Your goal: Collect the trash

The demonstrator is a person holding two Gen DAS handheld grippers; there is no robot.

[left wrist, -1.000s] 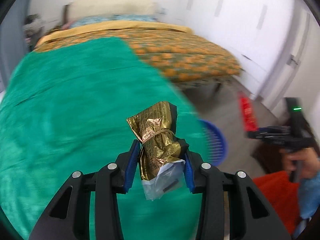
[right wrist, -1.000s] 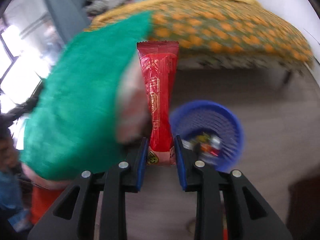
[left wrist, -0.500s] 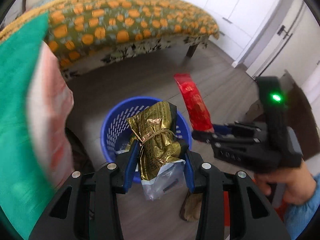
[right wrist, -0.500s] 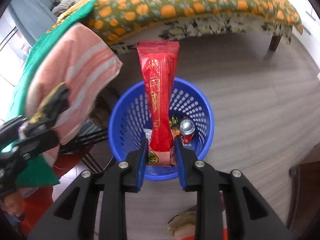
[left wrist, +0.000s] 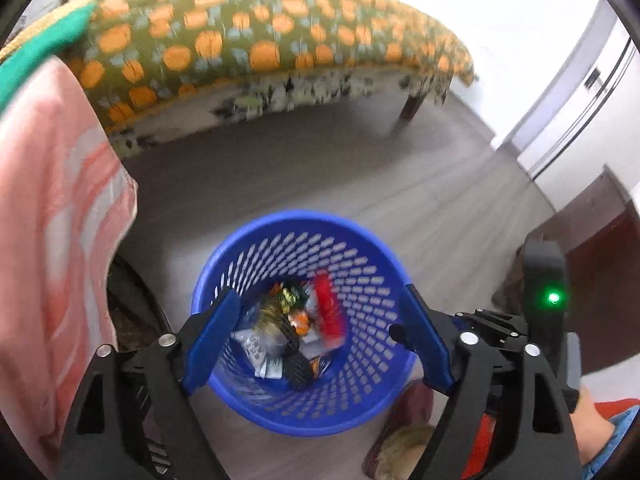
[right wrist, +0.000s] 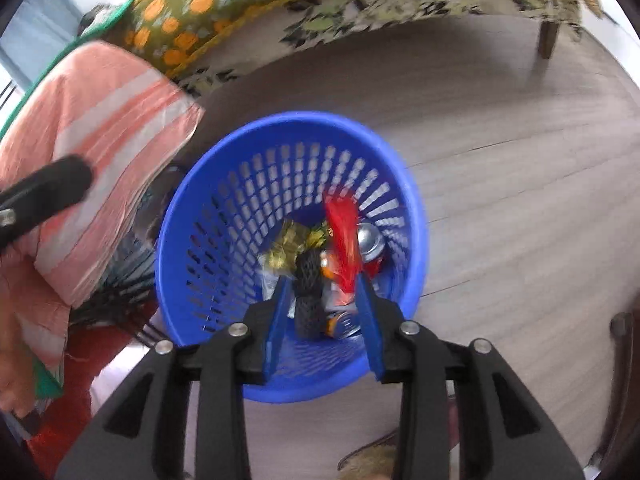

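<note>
Lying inside the blue basket (right wrist: 192, 216) is the red wrapper (right wrist: 342, 236), blurred, leaning w/ its upper end against the perforated wall on the far-right side; in the left wrist view the same red wrapper (left wrist: 329, 312) shows near the bottom, right of centre. The gold wrapper (right wrist: 292, 246) sits crumpled at the bottom, left of the red one, beside a black mesh piece (right wrist: 308, 280) and a silver can (right wrist: 370, 240) w/ red body; more small packets are under them, too mixed to tell apart. The left hand-held gripper (left wrist: 320, 326) hangs above the basket (left wrist: 248, 240), its jaws have just been opening and now stand wide, nothing between the blue pads. The right hand-held gripper (right wrist: 324, 322) is also over the basket, nearer to its rim; its jaws have just been opening too, to approx. a medium gap, and no pad presses on anything, the trash seen between them is lower down in the basket. The basket stands on a grey wood floor (right wrist: 500, 152). Left of it hangs a pink striped cloth (right wrist: 108, 128), and behind is a bed (left wrist: 260, 40) w/ green cover and orange dots. A green light (left wrist: 553, 298) glows on the right device in the left view.
</note>
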